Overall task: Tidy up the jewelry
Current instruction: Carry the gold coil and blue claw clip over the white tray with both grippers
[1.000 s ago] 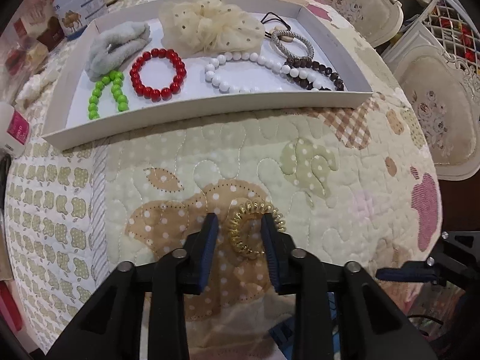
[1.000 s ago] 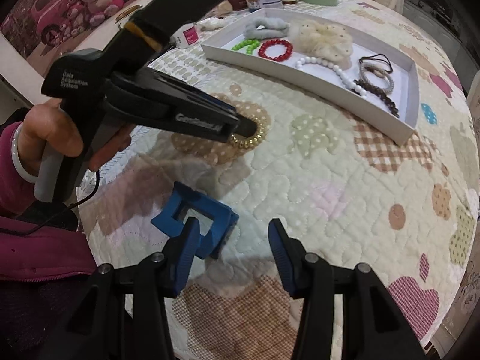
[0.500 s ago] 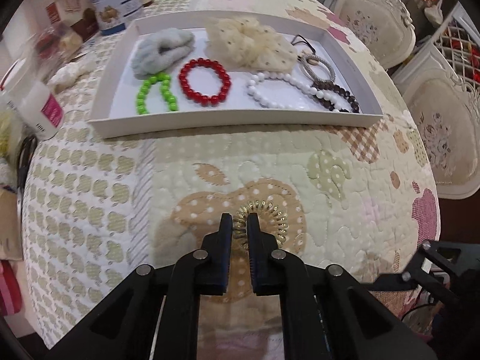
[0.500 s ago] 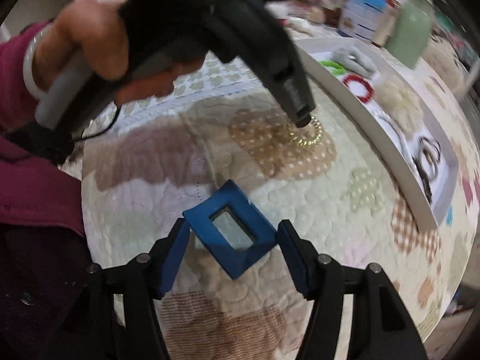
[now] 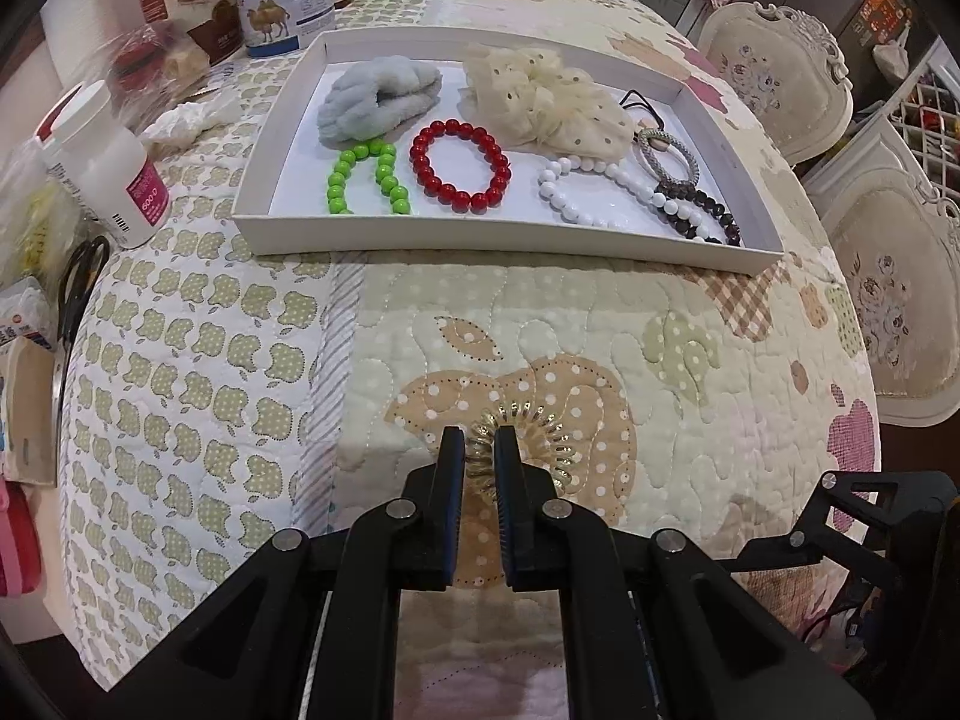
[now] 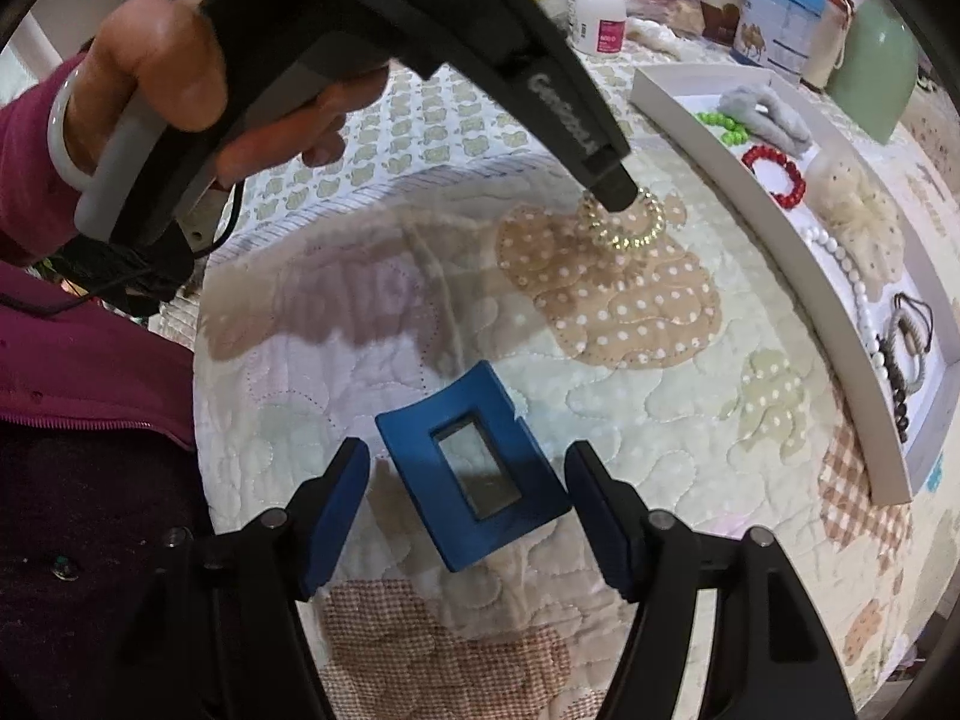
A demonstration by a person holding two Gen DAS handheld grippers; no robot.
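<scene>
Lying on the quilt [image 5: 600,324], a gold coil tie [image 5: 528,438] is pinched by the left gripper [image 5: 479,456]; a blue clip [image 6: 474,474] is straddled by the right gripper [image 6: 468,474], its fingers spread.

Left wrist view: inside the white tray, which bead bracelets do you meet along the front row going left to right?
Green bead bracelet → red bead bracelet → white bead bracelet → dark brown bead bracelet, all in the white tray.
</scene>
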